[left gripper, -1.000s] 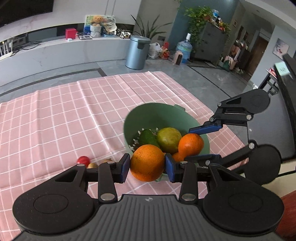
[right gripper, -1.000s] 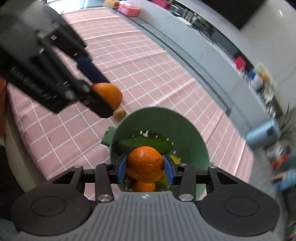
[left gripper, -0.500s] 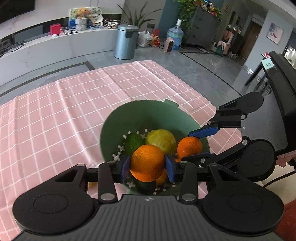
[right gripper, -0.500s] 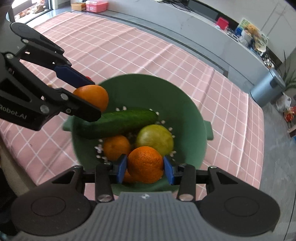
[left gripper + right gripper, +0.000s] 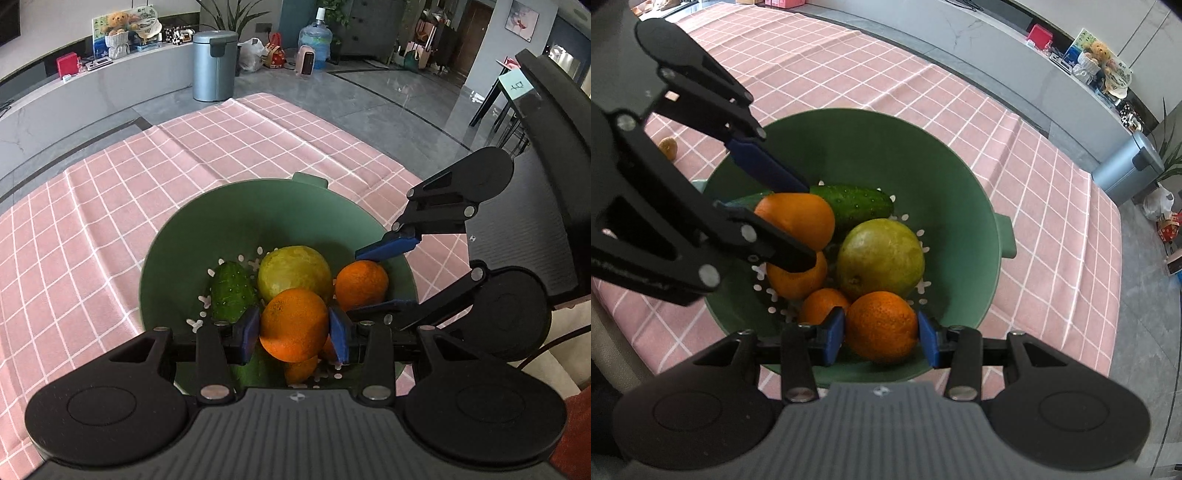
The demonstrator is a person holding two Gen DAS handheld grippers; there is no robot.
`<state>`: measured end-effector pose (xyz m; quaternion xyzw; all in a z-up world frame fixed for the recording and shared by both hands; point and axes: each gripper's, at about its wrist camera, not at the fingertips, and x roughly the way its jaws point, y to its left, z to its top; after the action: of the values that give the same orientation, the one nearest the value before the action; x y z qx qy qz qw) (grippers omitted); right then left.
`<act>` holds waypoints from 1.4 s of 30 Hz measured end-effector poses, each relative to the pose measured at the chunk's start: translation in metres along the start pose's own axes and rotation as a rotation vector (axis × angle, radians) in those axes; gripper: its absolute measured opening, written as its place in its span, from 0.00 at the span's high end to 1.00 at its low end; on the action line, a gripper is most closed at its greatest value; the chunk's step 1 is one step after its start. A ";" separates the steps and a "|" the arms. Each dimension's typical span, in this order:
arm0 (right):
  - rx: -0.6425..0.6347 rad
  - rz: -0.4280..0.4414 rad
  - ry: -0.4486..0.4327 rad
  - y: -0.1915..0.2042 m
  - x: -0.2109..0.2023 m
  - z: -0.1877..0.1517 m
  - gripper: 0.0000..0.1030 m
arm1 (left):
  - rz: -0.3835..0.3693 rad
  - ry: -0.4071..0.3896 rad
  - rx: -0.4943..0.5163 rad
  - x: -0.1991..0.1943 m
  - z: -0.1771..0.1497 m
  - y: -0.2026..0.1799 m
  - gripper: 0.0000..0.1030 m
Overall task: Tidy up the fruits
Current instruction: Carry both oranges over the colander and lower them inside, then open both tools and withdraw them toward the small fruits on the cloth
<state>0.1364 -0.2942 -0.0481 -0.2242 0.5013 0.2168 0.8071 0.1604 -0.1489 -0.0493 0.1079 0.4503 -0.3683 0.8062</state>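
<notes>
Two grippers hang over one green colander (image 5: 177, 266), each clamped on an orange. Nearest in the left wrist view, the left gripper (image 5: 293, 334) squeezes its orange (image 5: 293, 325) between blue pads, one pad pressed to each side of the fruit, which sits low over the near part of the colander. Just past it lie a bumpy cucumber (image 5: 232, 295) and a large yellow-green citrus (image 5: 293, 273), both resting in the colander bottom among its white drain holes. To the right, the right gripper (image 5: 384, 275) reaches in from the side with the second orange (image 5: 362, 282) pinched between its blue pads.

From the right wrist view the same grip shows plainly: the right gripper (image 5: 881, 336) has a pad on either side of its orange, held just over the near rim. Two smaller oranges (image 5: 823, 304) lie loose in the bottom beside the green citrus, one partly under the left gripper's finger. The cucumber lies across the far side of the bottom.

Beyond the colander, a pink checked tablecloth (image 5: 110, 192) spreads over the table. A small brownish fruit (image 5: 668, 147) sits on the cloth, apart from the colander, on its left in the right wrist view. Farther off stand a grey bin (image 5: 214, 66) and a water bottle (image 5: 316, 40) on the floor.
</notes>
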 end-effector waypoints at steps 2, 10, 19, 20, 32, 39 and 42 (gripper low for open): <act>0.007 0.000 -0.001 -0.001 -0.001 0.000 0.61 | 0.004 0.002 0.004 0.001 0.001 -0.001 0.56; 0.020 0.000 -0.008 -0.002 -0.008 0.001 0.56 | 0.003 -0.007 -0.016 -0.006 0.003 -0.004 0.49; 0.055 -0.003 -0.061 0.008 -0.034 0.008 0.48 | 0.060 -0.091 -0.042 -0.058 -0.001 -0.003 0.48; 0.063 -0.002 -0.070 0.010 -0.037 0.010 0.48 | 0.075 -0.097 -0.046 -0.066 -0.002 -0.002 0.48; 0.116 0.053 -0.210 0.050 -0.075 0.040 0.48 | 0.265 -0.119 -0.075 -0.134 -0.026 0.013 0.48; 0.042 0.079 -0.234 0.077 -0.078 0.051 0.51 | 0.313 -0.090 -0.054 -0.145 -0.048 0.026 0.48; 0.007 0.094 -0.226 0.087 -0.074 0.055 0.54 | 0.317 -0.056 -0.048 -0.143 -0.058 0.034 0.48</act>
<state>0.0959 -0.2014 0.0288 -0.1718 0.4178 0.2763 0.8483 0.1000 -0.0242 0.0273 0.1480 0.4138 -0.2285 0.8687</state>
